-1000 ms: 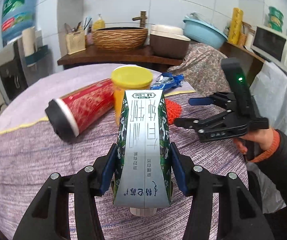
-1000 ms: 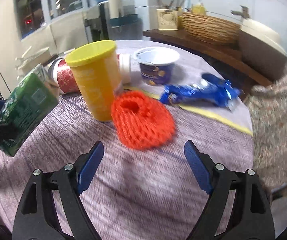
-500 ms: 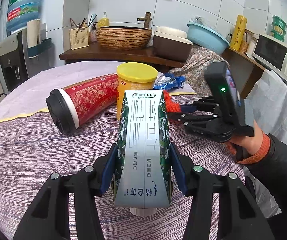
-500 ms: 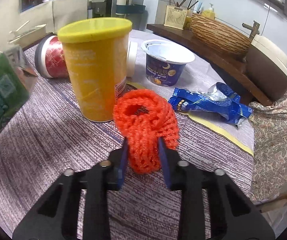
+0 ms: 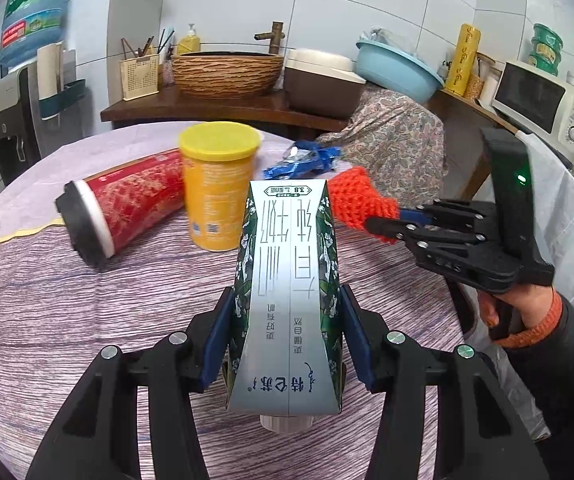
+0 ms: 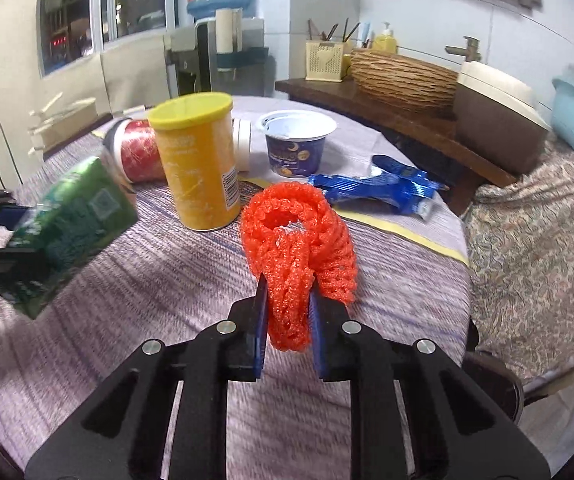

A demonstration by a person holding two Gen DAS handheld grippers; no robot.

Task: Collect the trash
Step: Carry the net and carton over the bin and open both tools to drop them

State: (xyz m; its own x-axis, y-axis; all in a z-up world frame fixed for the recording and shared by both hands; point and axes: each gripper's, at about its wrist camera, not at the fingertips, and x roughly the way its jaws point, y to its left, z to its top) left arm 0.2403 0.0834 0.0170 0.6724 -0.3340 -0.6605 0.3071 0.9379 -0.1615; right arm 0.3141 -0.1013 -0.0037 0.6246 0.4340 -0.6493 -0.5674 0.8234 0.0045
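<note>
Right wrist view only, yogurt cup (image 6: 295,142) behind canister (image 6: 198,168)

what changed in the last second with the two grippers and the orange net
The right gripper, open a second ago short of the orange foam net, closed on it and lifted it off the table. The left gripper stayed clamped on the milk carton. The yellow canister, red cup, yogurt cup and blue wrapper did not move.
</note>
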